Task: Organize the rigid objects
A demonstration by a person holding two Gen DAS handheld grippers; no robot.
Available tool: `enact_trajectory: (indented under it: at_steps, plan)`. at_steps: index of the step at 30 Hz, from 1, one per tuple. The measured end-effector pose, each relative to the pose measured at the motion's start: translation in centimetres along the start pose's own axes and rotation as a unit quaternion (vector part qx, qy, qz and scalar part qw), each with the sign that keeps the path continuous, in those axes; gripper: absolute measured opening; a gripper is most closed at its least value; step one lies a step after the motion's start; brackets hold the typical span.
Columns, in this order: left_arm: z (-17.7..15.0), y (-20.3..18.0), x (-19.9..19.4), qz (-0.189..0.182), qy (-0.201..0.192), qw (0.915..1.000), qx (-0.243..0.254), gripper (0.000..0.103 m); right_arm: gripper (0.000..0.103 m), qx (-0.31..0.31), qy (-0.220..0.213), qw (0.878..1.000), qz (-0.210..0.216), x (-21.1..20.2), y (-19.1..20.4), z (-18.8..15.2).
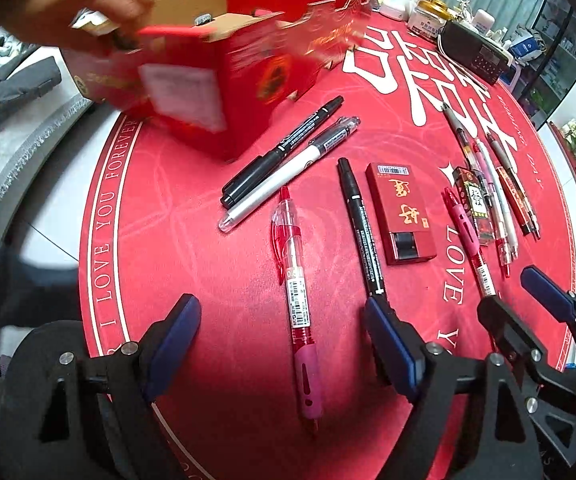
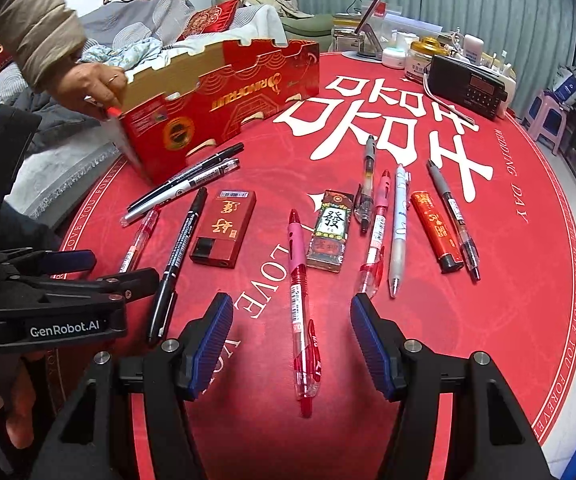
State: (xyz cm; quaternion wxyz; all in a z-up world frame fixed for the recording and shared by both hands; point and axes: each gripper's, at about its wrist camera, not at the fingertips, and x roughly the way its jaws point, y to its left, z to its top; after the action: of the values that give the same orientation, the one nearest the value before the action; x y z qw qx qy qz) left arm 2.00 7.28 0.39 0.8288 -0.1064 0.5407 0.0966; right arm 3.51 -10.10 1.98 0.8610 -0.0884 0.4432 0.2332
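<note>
Several pens, markers and lighters lie on a round red table mat (image 1: 192, 240) (image 2: 487, 300). My left gripper (image 1: 284, 332) is open and empty over a red pen with a pink grip (image 1: 297, 304); a black marker (image 1: 361, 232) lies by its right finger. A red flat lighter (image 1: 401, 212) (image 2: 224, 228) lies beyond. My right gripper (image 2: 291, 344) is open and empty around a red and pink pen (image 2: 301, 300); it shows at the right of the left wrist view (image 1: 523, 300). A bare hand (image 2: 92, 84) holds an open red cardboard box (image 1: 224, 68) (image 2: 224, 100) at the mat's far left.
A black marker (image 1: 284, 148) and a silver marker (image 1: 288, 176) lie beside the box. A patterned lighter (image 2: 329, 228), a red lighter (image 2: 435, 228) and several pens (image 2: 397, 224) lie at the right. A black radio (image 2: 467, 88) and jars (image 2: 423, 56) stand at the back.
</note>
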Motion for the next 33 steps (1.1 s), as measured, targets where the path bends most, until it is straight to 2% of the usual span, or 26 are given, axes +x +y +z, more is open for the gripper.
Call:
enact_trajectory:
  at_steps: [13, 16, 19, 21, 25, 33]
  plan:
    - [-0.3, -0.7, 0.3, 0.020, -0.001, 0.9994, 0.027, 0.088, 0.064, 0.004, 0.012, 1.000, -0.003, 0.8, 0.2, 0.8]
    - [-0.2, -0.3, 0.2, 0.024, 0.001, 0.9996, 0.013, 0.088, 0.064, 0.008, 0.012, 1.000, -0.001, 0.9, 0.2, 0.8]
    - [-0.1, 0.7, -0.2, -0.007, 0.000, 0.9999, -0.015, 0.087, 0.064, 0.015, 0.000, 1.000, 0.003, 0.6, -0.2, 0.7]
    - [-0.1, 1.1, -0.3, -0.012, 0.002, 0.9995, -0.029, 0.087, 0.064, 0.024, -0.005, 1.000, 0.004, 0.4, -0.7, 0.7]
    - [0.2, 0.4, 0.2, 0.026, 0.008, 0.9995, -0.015, 0.084, 0.064, 0.046, 0.003, 0.999, 0.013, 1.0, -1.6, 0.8]
    - [0.4, -1.3, 0.5, 0.055, 0.006, 0.9985, 0.003, 0.083, 0.064, 0.057, 0.013, 0.998, 0.022, 1.6, -1.9, 0.6]
